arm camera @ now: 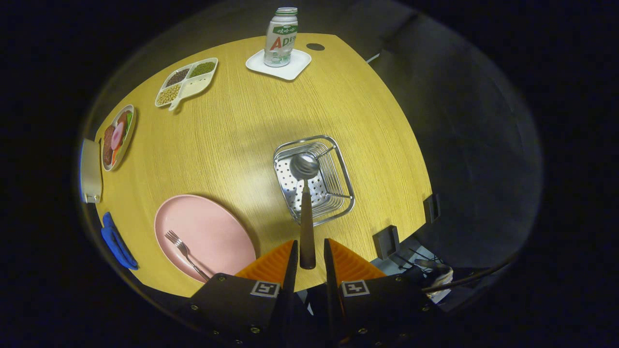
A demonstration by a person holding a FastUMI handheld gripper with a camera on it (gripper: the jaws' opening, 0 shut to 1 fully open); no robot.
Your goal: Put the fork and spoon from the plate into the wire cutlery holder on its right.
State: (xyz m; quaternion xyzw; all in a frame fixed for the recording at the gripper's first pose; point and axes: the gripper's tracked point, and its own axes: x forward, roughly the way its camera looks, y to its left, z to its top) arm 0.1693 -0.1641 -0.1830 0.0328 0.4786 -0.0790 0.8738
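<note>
I see the spoon [306, 203] standing lengthwise away from me, bowl at the far end over the wire cutlery holder [314, 179], dark handle toward me. My gripper [308, 253] looks down on the table [290, 106] from above, its orange fingers [275, 261] pinching the handle's near end. The fork [186, 253] lies on the pink plate [205, 234] to the holder's left, tines pointing far-left.
</note>
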